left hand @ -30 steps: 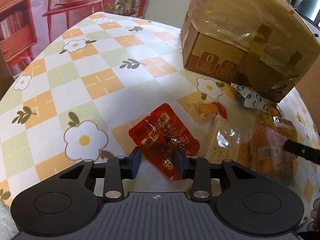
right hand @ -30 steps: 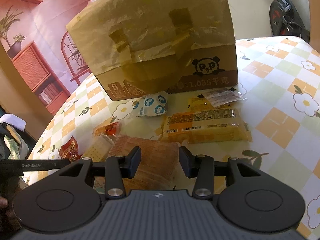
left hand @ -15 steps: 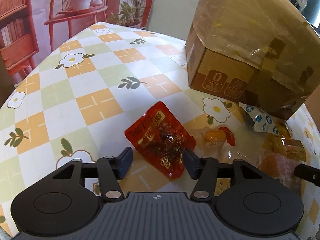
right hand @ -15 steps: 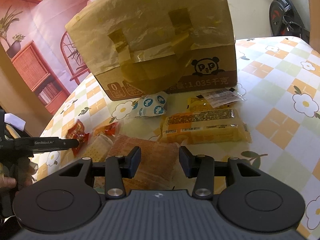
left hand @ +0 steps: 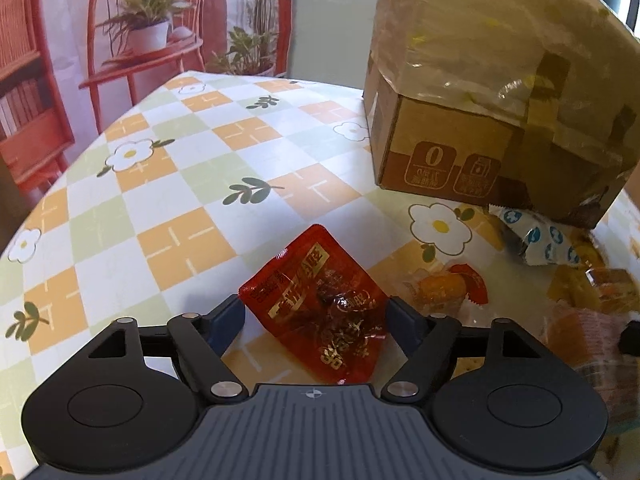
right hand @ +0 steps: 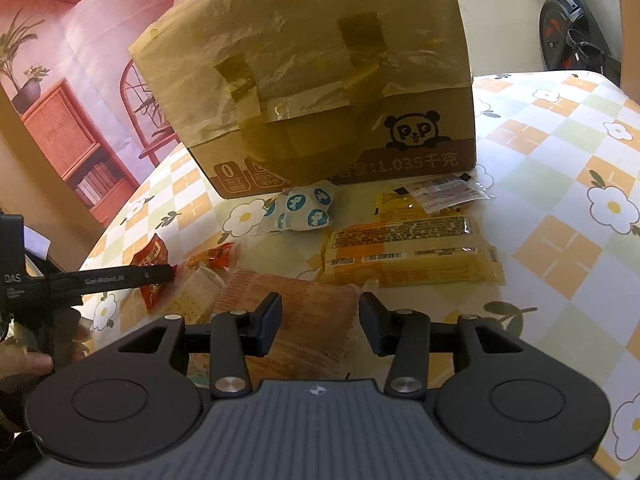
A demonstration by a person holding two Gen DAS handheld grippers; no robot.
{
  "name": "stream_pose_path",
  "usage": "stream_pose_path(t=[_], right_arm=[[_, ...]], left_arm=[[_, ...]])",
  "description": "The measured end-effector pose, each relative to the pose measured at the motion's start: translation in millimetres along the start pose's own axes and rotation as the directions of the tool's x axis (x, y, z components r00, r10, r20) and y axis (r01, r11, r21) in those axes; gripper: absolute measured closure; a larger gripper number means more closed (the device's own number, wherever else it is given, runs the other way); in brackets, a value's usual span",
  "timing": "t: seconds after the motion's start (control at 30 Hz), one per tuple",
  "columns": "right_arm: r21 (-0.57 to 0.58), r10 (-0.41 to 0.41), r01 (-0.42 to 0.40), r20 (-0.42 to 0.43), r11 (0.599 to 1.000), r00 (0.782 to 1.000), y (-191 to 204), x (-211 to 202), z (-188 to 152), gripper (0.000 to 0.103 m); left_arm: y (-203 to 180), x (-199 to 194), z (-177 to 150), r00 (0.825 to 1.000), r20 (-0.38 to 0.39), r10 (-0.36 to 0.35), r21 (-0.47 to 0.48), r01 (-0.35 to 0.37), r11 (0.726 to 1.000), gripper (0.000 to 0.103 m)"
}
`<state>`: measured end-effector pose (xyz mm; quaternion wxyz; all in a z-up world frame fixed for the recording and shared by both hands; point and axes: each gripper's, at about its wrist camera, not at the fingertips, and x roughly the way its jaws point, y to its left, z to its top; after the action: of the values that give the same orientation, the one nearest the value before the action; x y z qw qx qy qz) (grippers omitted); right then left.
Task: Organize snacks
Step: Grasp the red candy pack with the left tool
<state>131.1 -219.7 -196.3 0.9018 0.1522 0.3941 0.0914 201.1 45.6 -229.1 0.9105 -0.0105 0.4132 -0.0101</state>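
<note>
A red snack packet (left hand: 304, 280) lies on the checked tablecloth between the fingers of my left gripper (left hand: 316, 320). Its jaws are opening, and the pads stand off the packet's edges. The right wrist view shows the same red packet (right hand: 154, 254) at the left, with a left fingertip (right hand: 156, 274) across it. My right gripper (right hand: 320, 324) hovers partly open over a pink-orange packet (right hand: 308, 304), gripping nothing. Beside it lie a long yellow packet (right hand: 408, 256), a blue-and-white pouch (right hand: 308, 210) and a small orange sweet (right hand: 212, 256).
A large taped cardboard box (right hand: 320, 80) stands behind the snacks; in the left wrist view this box (left hand: 480, 100) fills the upper right. A clear cracker pack (right hand: 196, 292) and a clear wrapper (right hand: 444, 192) lie among the snacks. The table edge curves off at the left.
The left gripper's jaws have spread wide apart around the red packet and the gripper has edged forward. The right gripper and the other snacks have stayed put.
</note>
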Motion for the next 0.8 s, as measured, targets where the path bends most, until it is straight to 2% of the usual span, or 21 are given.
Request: stream_pose_path(t=[0.07,0.1,0.13,0.17,0.23,0.37,0.4,0.47,0.53,0.8], right_arm=[[0.0,-0.002,0.002,0.0,1.0,1.0,-0.9,-0.2,0.2,0.056],[0.001,-0.003,0.003,0.0,1.0,1.0,-1.6,-0.2,0.2,0.056],[0.003,-0.004,0.004,0.001,1.0,1.0,-2.2,-0.4,0.2,0.056],[0.004,-0.006,0.006,0.001,1.0,1.0,-3.1,-0.7,0.3,0.056],[0.006,-0.008,0.008,0.001,1.0,1.0,-4.0,-0.6,0.7,0.056],[0.003,-0.01,0.01,0.001,1.0,1.0,-3.3,-0.6,1.6,0.056],[0.001,-0.01,0.01,0.001,1.0,1.0,-3.3,-0.7,1.9,0.056],[0.002,-0.011,0.011,0.001,1.0,1.0,-3.4,-0.9,1.7,0.056],[0.002,-0.013,0.013,0.0,1.0,1.0,-3.5,-1.1,2.1,0.056],[0.001,-0.017,0.017,-0.002,1.0,1.0,-3.7,-1.8,2.5,0.056]], left_arm=[[-3.9,-0.2,-2.4,1.0,0.007,0.02,0.02,-0.02,1.0,0.025],[-4.7,-1.7,-3.5,1.0,0.013,0.024,0.027,-0.025,0.999,0.032],[-4.2,-3.8,-4.1,1.0,0.019,0.019,0.026,-0.02,0.999,0.044],[-3.3,-5.9,-4.3,1.0,0.022,0.004,0.024,-0.005,1.0,0.05],[-0.3,-9.4,-5.1,0.999,0.025,-0.034,0.006,0.034,0.999,0.067],[-2.3,-15.4,-9.8,0.997,0.052,-0.052,0.01,0.051,0.999,0.071],[-3.1,-16.3,-10.5,0.997,0.057,-0.058,0.006,0.058,0.998,0.093],[-3.1,-19.0,-9.9,0.995,0.069,-0.065,0.005,0.065,0.998,0.093],[-5.2,-17.8,-8.9,0.995,0.071,-0.072,0.009,0.072,0.997,0.101],[-2.5,-22.1,-9.2,0.992,0.099,-0.074,-0.005,0.075,0.997,0.102]])
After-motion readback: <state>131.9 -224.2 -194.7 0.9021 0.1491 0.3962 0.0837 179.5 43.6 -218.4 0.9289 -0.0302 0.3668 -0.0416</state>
